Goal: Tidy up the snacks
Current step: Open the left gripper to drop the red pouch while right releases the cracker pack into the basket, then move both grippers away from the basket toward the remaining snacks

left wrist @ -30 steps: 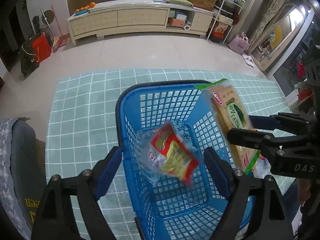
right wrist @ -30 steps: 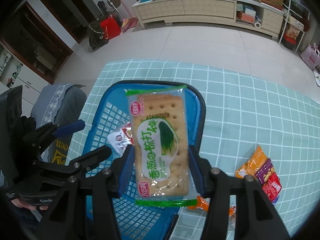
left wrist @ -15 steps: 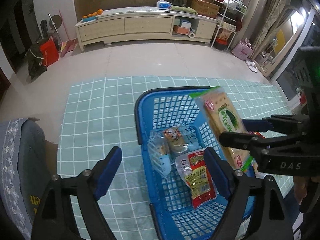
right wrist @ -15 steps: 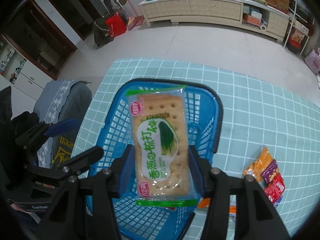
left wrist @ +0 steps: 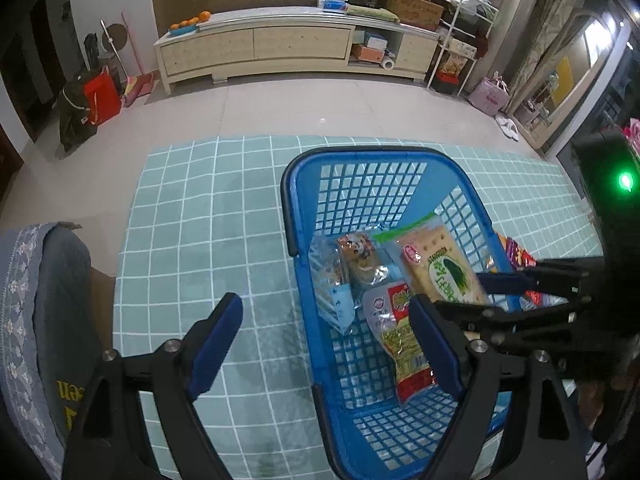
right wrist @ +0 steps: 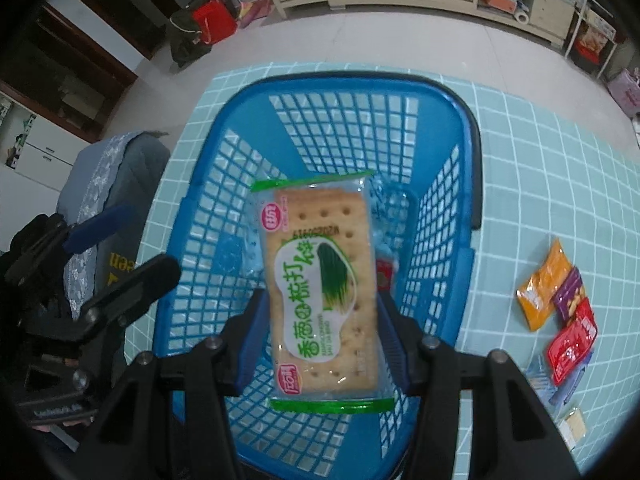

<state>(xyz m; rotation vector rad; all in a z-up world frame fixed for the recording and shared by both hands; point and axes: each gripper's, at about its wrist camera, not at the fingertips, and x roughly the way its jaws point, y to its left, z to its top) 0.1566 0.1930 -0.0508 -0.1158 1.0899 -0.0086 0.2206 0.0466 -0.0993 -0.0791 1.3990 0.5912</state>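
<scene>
A blue mesh basket [left wrist: 360,156] stands on a teal checked mat [left wrist: 200,220]. In it lie a red and yellow snack pack [left wrist: 400,340] and a clear pack with a cartoon print [left wrist: 356,260]. My right gripper [right wrist: 322,308] is shut on a green-edged cracker pack [right wrist: 320,292] and holds it low inside the basket [right wrist: 344,80], pointing steeply down. In the left wrist view the cracker pack [left wrist: 440,268] hangs over the other packs. My left gripper [left wrist: 322,316] hovers over the basket's left wall, its jaws opening with nothing held between them.
Several loose snack packs [right wrist: 560,300] lie on the mat to the right of the basket. A grey padded seat [left wrist: 40,300] stands at the mat's left edge. A long pale cabinet [left wrist: 296,48] lines the far wall across bare floor tiles.
The red and yellow pack fell from between the left fingers and settled in the basket. The right gripper sank with the cracker pack into the basket. The left gripper drifted left.
</scene>
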